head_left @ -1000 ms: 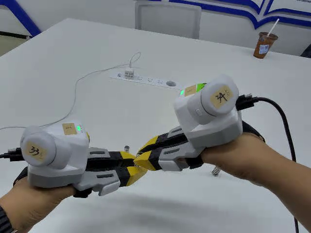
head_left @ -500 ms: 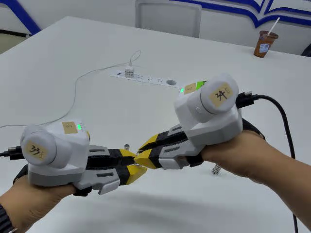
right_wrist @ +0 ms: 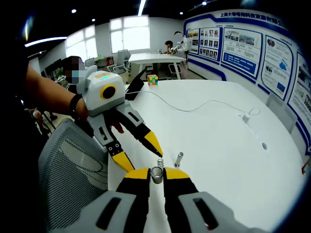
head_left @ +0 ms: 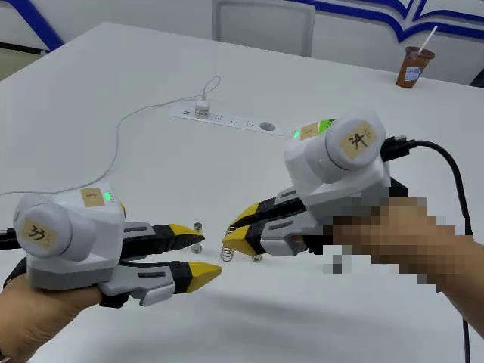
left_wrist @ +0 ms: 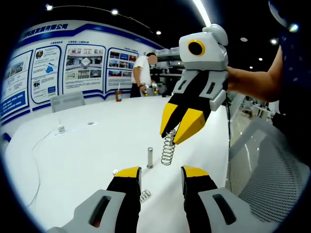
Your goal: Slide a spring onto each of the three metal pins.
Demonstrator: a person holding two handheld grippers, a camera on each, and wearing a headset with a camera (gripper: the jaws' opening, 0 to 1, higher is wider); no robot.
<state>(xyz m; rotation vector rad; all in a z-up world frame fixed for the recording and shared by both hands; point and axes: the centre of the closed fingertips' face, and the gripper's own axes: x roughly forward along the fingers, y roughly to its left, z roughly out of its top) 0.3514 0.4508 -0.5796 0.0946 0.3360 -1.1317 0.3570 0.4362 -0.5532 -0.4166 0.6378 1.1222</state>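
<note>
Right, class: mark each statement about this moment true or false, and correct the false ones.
1. The right hand-held gripper is shut on a spring. True.
2. The left hand-held gripper grips a pin. False: its jaws stand open and hold nothing.
3. The upright metal pin already carries a spring. False: it is bare, and the held spring hangs beside it.
4. A cup with a straw stands at the far side of the table. True.
</note>
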